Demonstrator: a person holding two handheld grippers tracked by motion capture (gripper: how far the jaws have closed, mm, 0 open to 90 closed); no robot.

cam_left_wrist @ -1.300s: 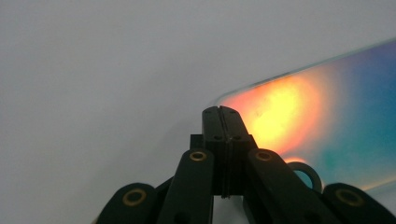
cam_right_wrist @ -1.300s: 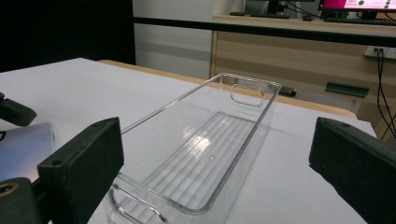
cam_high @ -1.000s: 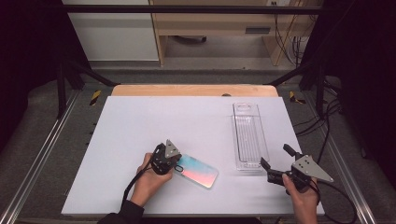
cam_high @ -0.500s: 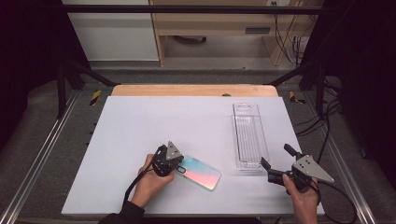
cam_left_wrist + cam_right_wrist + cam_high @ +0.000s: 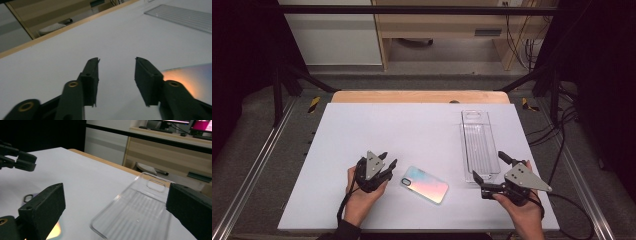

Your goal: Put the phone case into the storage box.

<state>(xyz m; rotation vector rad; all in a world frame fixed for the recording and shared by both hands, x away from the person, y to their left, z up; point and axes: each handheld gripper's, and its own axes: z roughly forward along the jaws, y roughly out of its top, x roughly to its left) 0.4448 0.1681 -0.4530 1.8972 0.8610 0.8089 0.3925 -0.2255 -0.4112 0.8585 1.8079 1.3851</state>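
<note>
A phone (image 5: pixel 424 184) with a shimmering pastel back lies flat on the white table (image 5: pixel 412 130). Just left of it is my left gripper (image 5: pixel 388 160), its jaws having just been opening, with nothing between them. In the left gripper view the jaws (image 5: pixel 116 60) stand apart over bare table, and the phone (image 5: pixel 187 75) lies to their right. A clear phone case (image 5: pixel 479 145) lies to the right of the phone. My right gripper (image 5: pixel 488 165) is wide open at its near end. The right gripper view (image 5: pixel 116 192) looks along the case (image 5: pixel 135 215).
The table's wooden far edge (image 5: pixel 422 96) borders a dark frame and a wooden bench behind. Cables (image 5: pixel 557 150) trail off the table's right side. In the right gripper view the left gripper (image 5: pixel 17 157) shows at the far left, above the phone's camera corner (image 5: pixel 28 198).
My left gripper has drawn back to the left off the phone's end and its jaws have opened. The right gripper has shifted a little left toward the case. The phone stays put.
</note>
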